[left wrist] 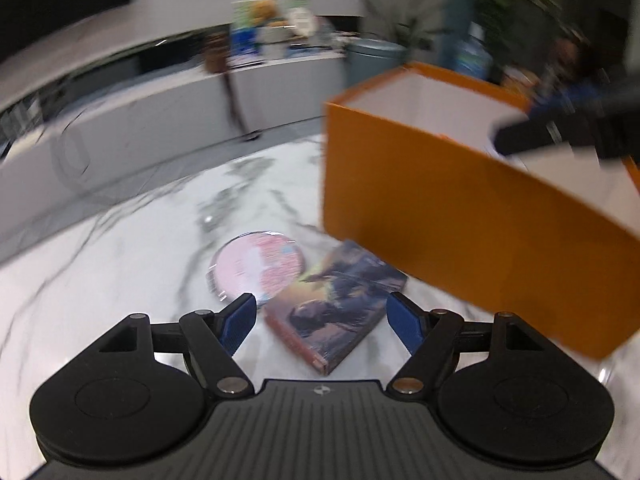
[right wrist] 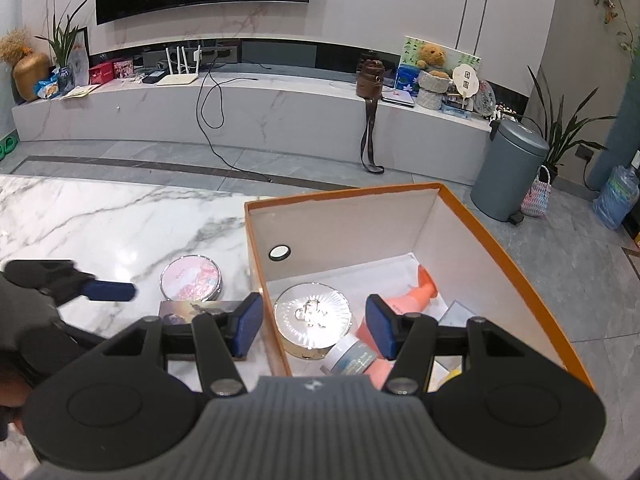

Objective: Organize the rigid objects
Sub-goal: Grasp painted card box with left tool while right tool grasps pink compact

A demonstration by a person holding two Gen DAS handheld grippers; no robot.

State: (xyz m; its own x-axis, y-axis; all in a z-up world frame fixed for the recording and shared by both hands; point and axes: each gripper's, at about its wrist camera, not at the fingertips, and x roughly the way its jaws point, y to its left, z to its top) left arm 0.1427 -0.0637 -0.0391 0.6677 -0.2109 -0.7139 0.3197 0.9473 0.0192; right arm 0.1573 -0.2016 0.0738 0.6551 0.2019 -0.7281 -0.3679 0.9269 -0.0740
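My left gripper hangs open just above a picture-cover book lying on the marble table; its blue pads straddle the book without touching it. A round pink tin lies beside the book, and the orange box stands to the right. My right gripper is open and empty over the box's left wall. Inside the box lie a silver round tin, a coral bottle and a small jar. The pink tin and book lie left of the box.
One blue finger pad of the left gripper and a gloved hand show at the left of the right wrist view. Beyond the table are grey floor tiles, a TV bench and a grey bin.
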